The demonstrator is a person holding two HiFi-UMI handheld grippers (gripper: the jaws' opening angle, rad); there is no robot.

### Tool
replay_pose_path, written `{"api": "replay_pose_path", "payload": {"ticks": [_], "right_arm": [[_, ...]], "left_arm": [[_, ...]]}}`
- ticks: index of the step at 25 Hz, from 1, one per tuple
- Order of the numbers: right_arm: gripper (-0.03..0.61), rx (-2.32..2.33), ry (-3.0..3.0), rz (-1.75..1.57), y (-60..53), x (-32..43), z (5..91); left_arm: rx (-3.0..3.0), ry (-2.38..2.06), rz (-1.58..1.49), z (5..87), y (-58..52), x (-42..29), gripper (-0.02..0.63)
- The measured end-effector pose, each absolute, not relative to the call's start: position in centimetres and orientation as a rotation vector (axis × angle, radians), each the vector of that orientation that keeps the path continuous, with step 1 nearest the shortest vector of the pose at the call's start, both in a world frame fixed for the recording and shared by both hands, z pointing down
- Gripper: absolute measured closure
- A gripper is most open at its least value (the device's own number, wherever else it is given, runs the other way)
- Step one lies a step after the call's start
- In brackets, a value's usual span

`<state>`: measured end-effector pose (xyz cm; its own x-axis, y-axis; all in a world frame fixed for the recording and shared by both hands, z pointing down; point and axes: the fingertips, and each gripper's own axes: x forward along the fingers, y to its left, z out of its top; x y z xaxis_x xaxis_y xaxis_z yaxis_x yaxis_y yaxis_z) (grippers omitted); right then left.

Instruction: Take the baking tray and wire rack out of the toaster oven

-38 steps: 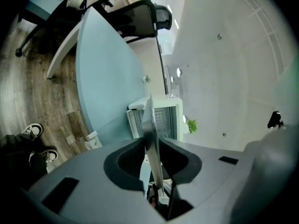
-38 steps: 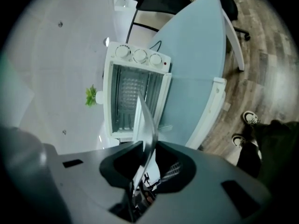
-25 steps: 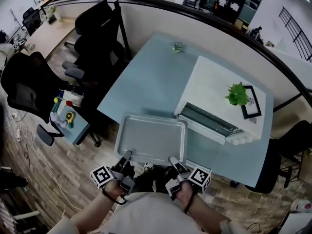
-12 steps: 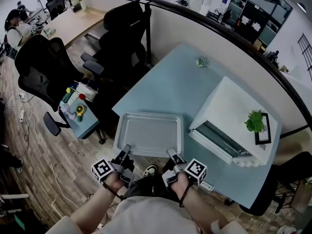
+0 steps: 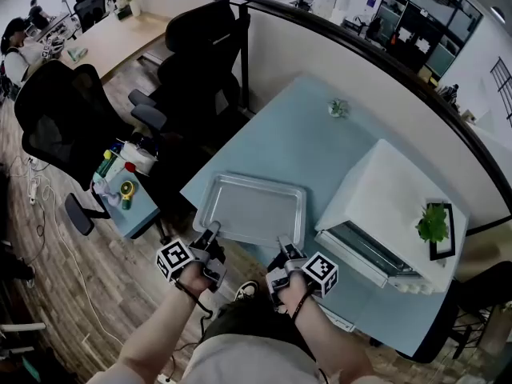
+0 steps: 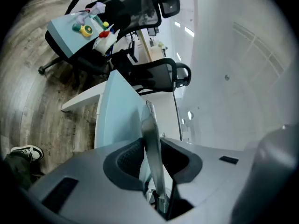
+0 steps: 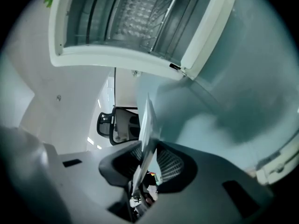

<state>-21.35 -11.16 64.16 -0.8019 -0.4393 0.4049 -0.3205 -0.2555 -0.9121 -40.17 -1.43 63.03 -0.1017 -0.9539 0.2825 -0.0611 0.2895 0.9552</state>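
The silver baking tray (image 5: 250,210) lies level over the near-left corner of the pale blue table (image 5: 296,146). My left gripper (image 5: 210,242) is shut on its near rim at the left, and my right gripper (image 5: 282,250) on the near rim at the right. In the left gripper view the tray's edge (image 6: 152,134) runs between the pads of that gripper (image 6: 152,155). In the right gripper view the rim (image 7: 148,120) sits between the jaws of that gripper (image 7: 152,160), which have just been opening slightly. The white toaster oven (image 5: 392,202) stands to the right, door (image 5: 364,254) down. A wire rack (image 7: 140,13) shows inside it.
A framed picture and a small green plant (image 5: 434,224) sit on top of the oven. Black office chairs (image 5: 200,62) stand left of the table. A small blue side table (image 5: 124,190) with bottles is lower left. The table's edge is right under the tray.
Both grippers and the tray have moved left, away from the oven, and down, over the table's corner. The oven door has stayed down.
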Motion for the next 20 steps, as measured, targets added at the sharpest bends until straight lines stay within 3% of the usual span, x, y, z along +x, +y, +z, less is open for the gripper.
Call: {"api": "replay_pose_path", "payload": {"ticks": [14,19,20], "right_arm": [[0.468,-0.99,1.954,-2.234,-16.3,-24.9,70.0],[0.3,-0.993,2.026,-2.161,-17.6,-25.9,70.1],[0.301,-1.016,2.063,-2.151,-17.5,-25.9,70.2]], "left_arm": [[0.93,-1.493,-0.992,69.6,-7.2,-44.2,0.519],[0.892,-1.536,-0.899,71.1,-9.2,-45.4,0.531],[0.877,-1.547,-0.902,71.2,-9.4,-45.6,0.534]]}}
